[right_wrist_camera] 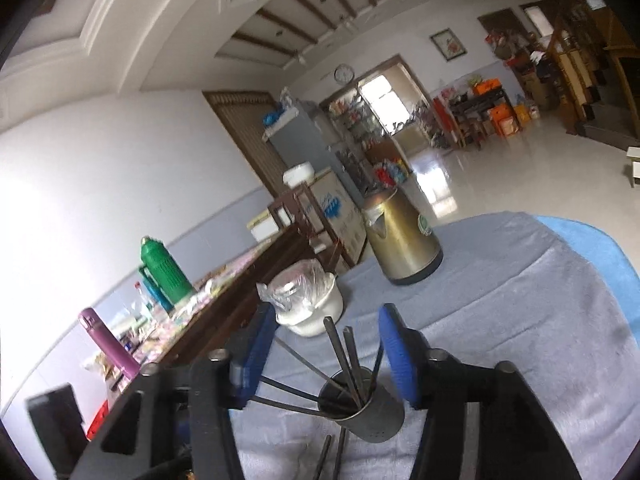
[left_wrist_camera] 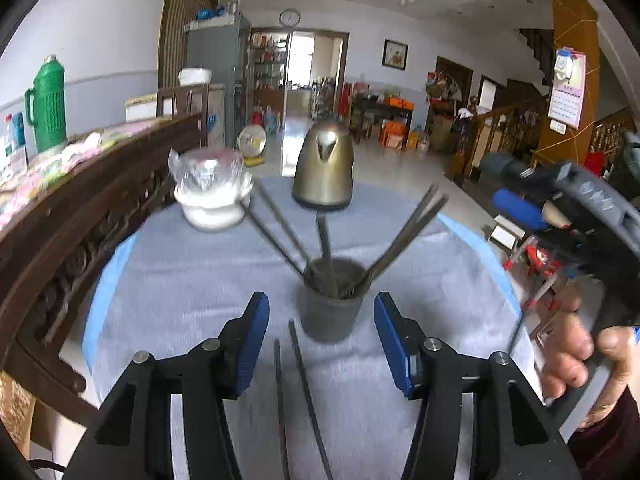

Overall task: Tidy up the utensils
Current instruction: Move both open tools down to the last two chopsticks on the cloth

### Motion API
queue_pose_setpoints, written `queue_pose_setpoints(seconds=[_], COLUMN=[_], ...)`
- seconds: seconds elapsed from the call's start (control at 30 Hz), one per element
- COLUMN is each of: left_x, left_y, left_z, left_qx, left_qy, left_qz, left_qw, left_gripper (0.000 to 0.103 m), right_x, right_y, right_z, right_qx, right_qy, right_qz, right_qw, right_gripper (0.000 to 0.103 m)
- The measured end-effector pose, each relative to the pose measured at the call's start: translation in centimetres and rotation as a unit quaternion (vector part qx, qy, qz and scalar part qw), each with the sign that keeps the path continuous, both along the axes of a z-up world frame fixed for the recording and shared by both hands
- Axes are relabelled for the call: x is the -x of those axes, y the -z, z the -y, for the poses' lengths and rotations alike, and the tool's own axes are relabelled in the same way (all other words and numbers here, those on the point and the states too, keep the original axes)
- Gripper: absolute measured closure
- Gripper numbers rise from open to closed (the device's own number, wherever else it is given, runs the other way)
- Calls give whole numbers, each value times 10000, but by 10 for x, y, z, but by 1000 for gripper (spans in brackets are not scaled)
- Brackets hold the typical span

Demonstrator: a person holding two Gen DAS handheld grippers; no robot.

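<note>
Two loose chopsticks [left_wrist_camera: 298,396] are lying on the tabletop [left_wrist_camera: 180,280] just before the holder [left_wrist_camera: 334,300], between the left hand-held gripper [left_wrist_camera: 322,344], whose jaws are standing apart, empty. They are likely handling light, stiff and slippery, so pinching mid-shaft seems best. Right hand-held gripper [right_wrist_camera: 328,354] is also gaping, holding nothing.

Your daylit room is bright enough, with light pouring through the far doorway [left_wrist_camera: 308,64] and glaring off the glossy floor [right_wrist_camera: 436,184], but both fisheye views bend hard and go black at the corners, and motion blur smears the chopsticks [left_wrist_camera: 404,232] and the left-hand wall [right_wrist_camera: 100,184] washes out.
</note>
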State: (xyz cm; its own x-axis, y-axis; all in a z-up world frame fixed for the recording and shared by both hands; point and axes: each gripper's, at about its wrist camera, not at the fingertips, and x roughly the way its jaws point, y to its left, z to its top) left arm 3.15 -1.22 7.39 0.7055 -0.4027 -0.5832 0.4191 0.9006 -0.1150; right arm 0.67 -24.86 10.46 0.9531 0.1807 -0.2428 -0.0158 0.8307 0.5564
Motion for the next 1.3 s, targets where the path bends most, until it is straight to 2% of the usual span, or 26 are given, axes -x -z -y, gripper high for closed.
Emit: queue_pose_setpoints(seconds=[0.2, 0.37, 0.53, 0.8, 1.3], left_x=[6, 9, 9, 4, -6], left_y=[33, 52, 59, 69, 84], left_z=[-8, -14, -22, -26, -41], left_qx=[-85, -304, -520, -715, -782], left_qy=[-140, -334, -586, -693, -887], left_qz=[-465, -721, -656, -706, -826], left_qw=[9988, 9964, 9948, 9925, 9895], left_gripper=[46, 45, 41, 41, 41], right_x=[25, 27, 23, 12, -3], right_y=[19, 52, 77, 104, 121], right_z=[-4, -9, -19, -36, -66], right_qx=[111, 64, 60, 54, 167], right_qy=[24, -99, -249, -490, -793], right_qz=[-143, -597, -921, -1285, -1664], right_qw=[9998, 9981, 9954, 9905, 9827], right_gripper=[44, 44, 44, 44, 44])
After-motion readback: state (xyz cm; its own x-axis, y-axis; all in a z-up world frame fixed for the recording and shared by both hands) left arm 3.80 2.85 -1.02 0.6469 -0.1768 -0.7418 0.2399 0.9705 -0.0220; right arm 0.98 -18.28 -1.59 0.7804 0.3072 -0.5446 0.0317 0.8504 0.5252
